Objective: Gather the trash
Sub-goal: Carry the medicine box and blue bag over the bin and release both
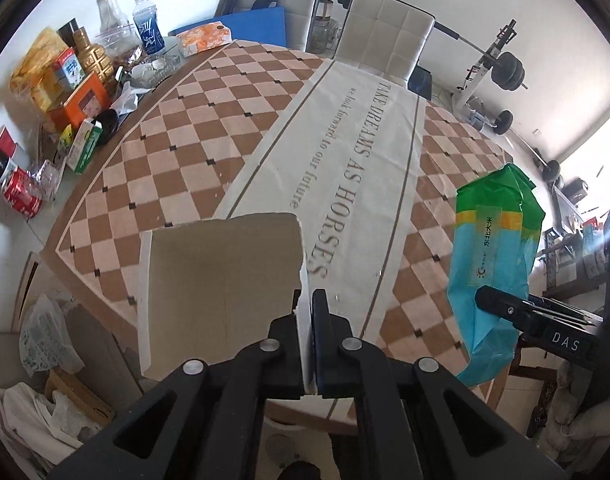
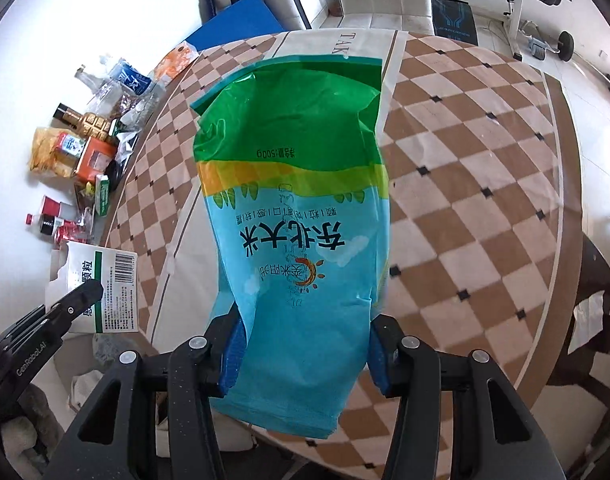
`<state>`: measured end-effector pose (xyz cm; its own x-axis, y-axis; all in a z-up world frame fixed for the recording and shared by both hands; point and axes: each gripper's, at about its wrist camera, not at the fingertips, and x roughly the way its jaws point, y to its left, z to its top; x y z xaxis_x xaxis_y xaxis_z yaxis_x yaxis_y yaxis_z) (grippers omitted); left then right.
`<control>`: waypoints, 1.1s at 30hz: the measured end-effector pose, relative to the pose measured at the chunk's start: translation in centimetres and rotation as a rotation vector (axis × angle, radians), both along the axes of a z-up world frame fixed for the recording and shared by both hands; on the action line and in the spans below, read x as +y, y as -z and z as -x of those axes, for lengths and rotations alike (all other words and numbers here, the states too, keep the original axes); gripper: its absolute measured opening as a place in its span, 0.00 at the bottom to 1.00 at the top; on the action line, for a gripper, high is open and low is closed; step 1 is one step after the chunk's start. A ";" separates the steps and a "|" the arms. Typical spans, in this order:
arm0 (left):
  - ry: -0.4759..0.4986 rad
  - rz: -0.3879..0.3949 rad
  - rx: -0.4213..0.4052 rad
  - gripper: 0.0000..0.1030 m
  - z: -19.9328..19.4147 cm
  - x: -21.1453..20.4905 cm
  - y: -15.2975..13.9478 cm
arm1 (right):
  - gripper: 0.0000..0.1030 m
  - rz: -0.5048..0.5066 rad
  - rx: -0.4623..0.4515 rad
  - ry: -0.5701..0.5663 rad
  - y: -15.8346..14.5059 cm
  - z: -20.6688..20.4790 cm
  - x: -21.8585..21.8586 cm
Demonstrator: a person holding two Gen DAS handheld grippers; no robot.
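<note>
1. Far left, along the table's edge against the white wall, a clutter of packaging [image 1: 77, 96] stands in a loose row: a yellow bag, an orange box, a gold bottle, a clear water bottle and a red can among them.
2. Near left, below the table edge, crumpled white paper and plastic [image 1: 45, 400] lie in a heap.
3. The left gripper [image 1: 307, 344] has its jaws pressed together on the edge of a flattened cardboard box [image 1: 221, 292], which hangs above the near side of the table. In the right wrist view the printed face of this box, with a barcode and a green stripe, shows at the near left.
4. The checkered tablecloth [image 1: 185, 120] covers the table, with a pale lettered runner [image 1: 345, 152] down its middle.
5. The right gripper [image 2: 301, 354] pinches a blue and green plastic rice bag [image 2: 297, 208]; its blue pads sit on both sides of the bag's lower part, and the bag is lifted clear of the cloth.
6. Far right, beyond the table, a white padded chair [image 1: 389, 36] and a barbell rack [image 1: 501, 68] stand by the wall.
</note>
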<state>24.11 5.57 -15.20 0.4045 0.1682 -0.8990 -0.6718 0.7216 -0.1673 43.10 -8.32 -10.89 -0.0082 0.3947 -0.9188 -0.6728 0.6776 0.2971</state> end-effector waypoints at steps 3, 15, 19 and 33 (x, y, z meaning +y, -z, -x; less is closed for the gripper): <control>0.015 0.023 -0.017 0.01 3.9 -2.9 0.5 | 0.51 0.001 0.006 0.013 0.3 5.1 -4.0; 0.029 0.188 0.021 0.01 13.5 -11.9 8.5 | 0.51 0.100 0.131 -0.023 7.1 22.1 -17.5; 0.013 0.266 0.064 0.01 14.8 -13.7 13.7 | 0.51 0.186 0.187 -0.081 12.5 26.1 -20.2; -0.033 0.459 0.187 0.01 10.3 -10.4 39.7 | 0.50 0.384 0.244 -0.161 40.9 27.3 -20.2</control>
<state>13.83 -4.79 -54.87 0.2299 -0.2518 -0.9401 -0.7423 0.5793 -0.3367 15.85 -28.50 -51.76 -0.2751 0.0035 -0.9614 -0.7197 0.6623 0.2083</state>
